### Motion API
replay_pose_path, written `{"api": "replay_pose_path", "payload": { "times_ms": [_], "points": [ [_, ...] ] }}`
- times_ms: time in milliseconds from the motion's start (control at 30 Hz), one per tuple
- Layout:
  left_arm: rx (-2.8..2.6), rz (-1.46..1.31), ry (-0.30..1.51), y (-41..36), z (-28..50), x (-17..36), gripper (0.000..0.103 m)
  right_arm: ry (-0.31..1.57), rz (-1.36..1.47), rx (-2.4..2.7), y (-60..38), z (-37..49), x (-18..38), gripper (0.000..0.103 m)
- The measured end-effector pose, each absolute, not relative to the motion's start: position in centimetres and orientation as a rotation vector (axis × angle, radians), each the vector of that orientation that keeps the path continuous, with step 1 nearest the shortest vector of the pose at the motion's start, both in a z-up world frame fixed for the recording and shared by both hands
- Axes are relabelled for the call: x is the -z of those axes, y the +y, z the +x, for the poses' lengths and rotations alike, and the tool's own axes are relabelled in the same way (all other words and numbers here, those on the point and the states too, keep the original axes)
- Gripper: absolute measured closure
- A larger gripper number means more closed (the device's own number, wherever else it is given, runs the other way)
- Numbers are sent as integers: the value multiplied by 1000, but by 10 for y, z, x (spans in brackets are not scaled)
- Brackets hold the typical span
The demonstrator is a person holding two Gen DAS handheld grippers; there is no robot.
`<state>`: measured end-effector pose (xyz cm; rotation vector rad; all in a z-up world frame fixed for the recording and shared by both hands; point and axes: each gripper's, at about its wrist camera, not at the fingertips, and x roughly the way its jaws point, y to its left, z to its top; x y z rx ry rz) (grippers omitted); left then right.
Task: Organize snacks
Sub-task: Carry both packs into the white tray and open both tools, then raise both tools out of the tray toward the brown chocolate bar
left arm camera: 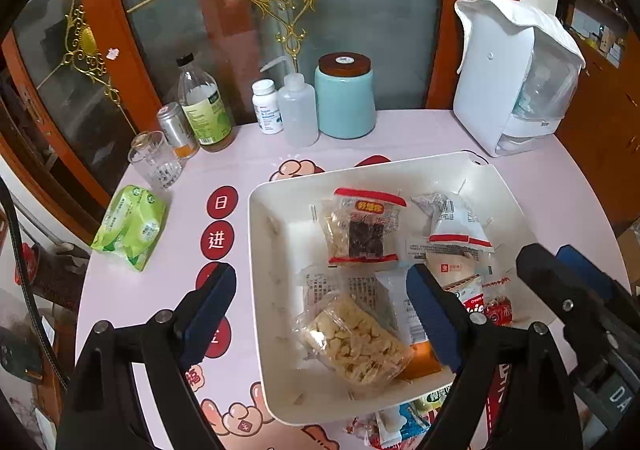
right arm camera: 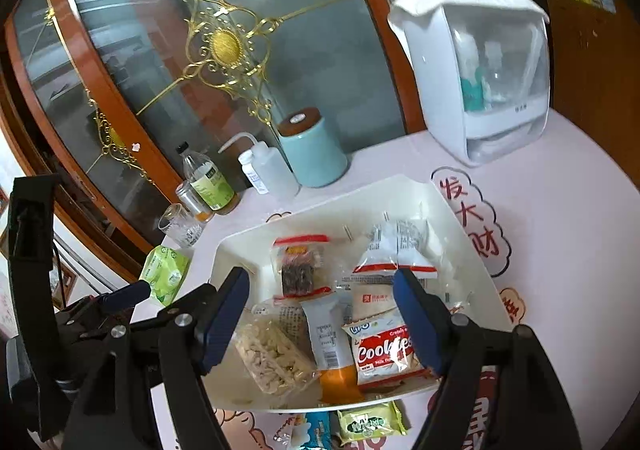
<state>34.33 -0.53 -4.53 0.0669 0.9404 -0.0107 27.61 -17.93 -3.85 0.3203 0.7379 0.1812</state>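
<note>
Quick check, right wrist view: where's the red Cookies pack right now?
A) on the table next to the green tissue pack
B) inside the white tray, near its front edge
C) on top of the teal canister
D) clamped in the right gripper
B: the red Cookies pack lies inside the white tray by its near rim; the right gripper hangs above it with its jaws wide apart, holding nothing.

Left claw (left arm camera: 322,324): wide open, empty, blue-padded fingers (left arm camera: 210,314) spread far apart, black linkage arms angled up from frame bottom, pointing forward and downward. Right claw (right arm camera: 322,326): likewise wide open, empty, blue pads (right arm camera: 226,320) well apart. Each visible in other's view: right at right edge of left view, left at left edge of right view. Side by side, near each other.
</note>
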Motion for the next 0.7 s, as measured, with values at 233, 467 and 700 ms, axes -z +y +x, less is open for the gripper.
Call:
{"api": "replay_pose_path", "payload": {
  "times_ms": [233,467,700],
  "points": [
    [5,72,903,-8,317,29,17,662,242,-127,-177,247,16,28],
    [17,104,843,-15,274,9,16,612,233,-77,-189,207,3,28],
    [44,117,818,-20,232,-3,15,597,236,13,-214,169,4,28]
  ]
}}
